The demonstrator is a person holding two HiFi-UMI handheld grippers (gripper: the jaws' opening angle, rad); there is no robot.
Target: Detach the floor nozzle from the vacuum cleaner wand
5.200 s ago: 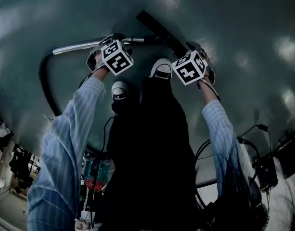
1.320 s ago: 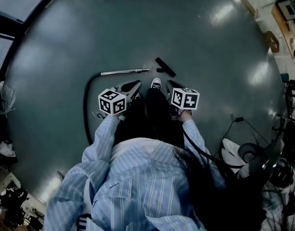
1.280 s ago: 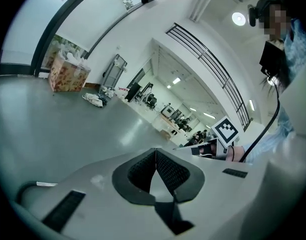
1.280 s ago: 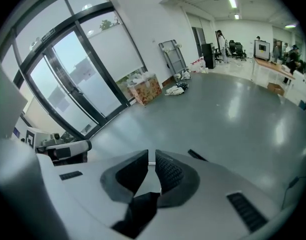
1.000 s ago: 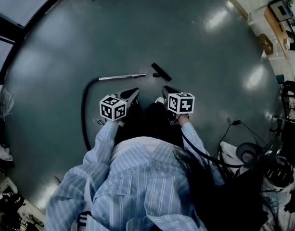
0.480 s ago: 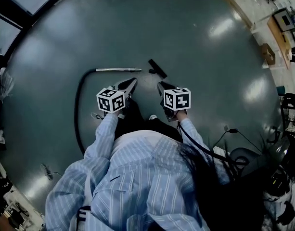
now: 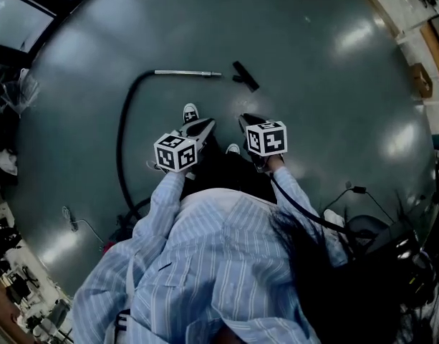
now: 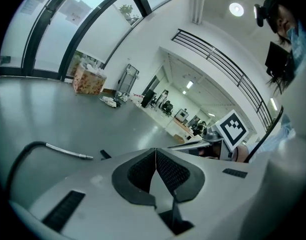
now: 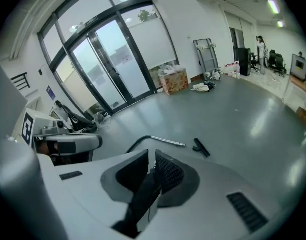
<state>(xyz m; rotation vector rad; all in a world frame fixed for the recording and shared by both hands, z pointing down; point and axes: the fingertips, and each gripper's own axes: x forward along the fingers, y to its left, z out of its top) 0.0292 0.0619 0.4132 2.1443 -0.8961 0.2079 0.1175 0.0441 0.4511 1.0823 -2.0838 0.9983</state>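
The silver wand (image 7: 187, 72) lies on the grey-green floor with its black hose (image 7: 124, 138) curving back toward me. The black floor nozzle (image 7: 245, 75) lies just past the wand's tip, apart from it. Both gripper views show the wand (image 9: 165, 141) and nozzle (image 9: 200, 147) far ahead on the floor. My left gripper (image 7: 205, 125) is held in the air in front of my body, shut and empty, its pads (image 8: 165, 169) pressed together. My right gripper (image 7: 246, 118) hangs beside it with a narrow slit between its pads (image 9: 167, 173) and nothing between them.
My shoes (image 7: 191, 112) stand on the floor below the grippers. Cables and dark equipment (image 7: 362, 224) lie at the right, clutter (image 7: 8, 256) at the lower left. A cardboard box (image 8: 88, 79) stands by the glass wall (image 9: 108, 64), and desks stand further back.
The grippers rose from the wand and nozzle, which now lie apart. Over the last second, wand and nozzle have slid further from the grippers in the head view.
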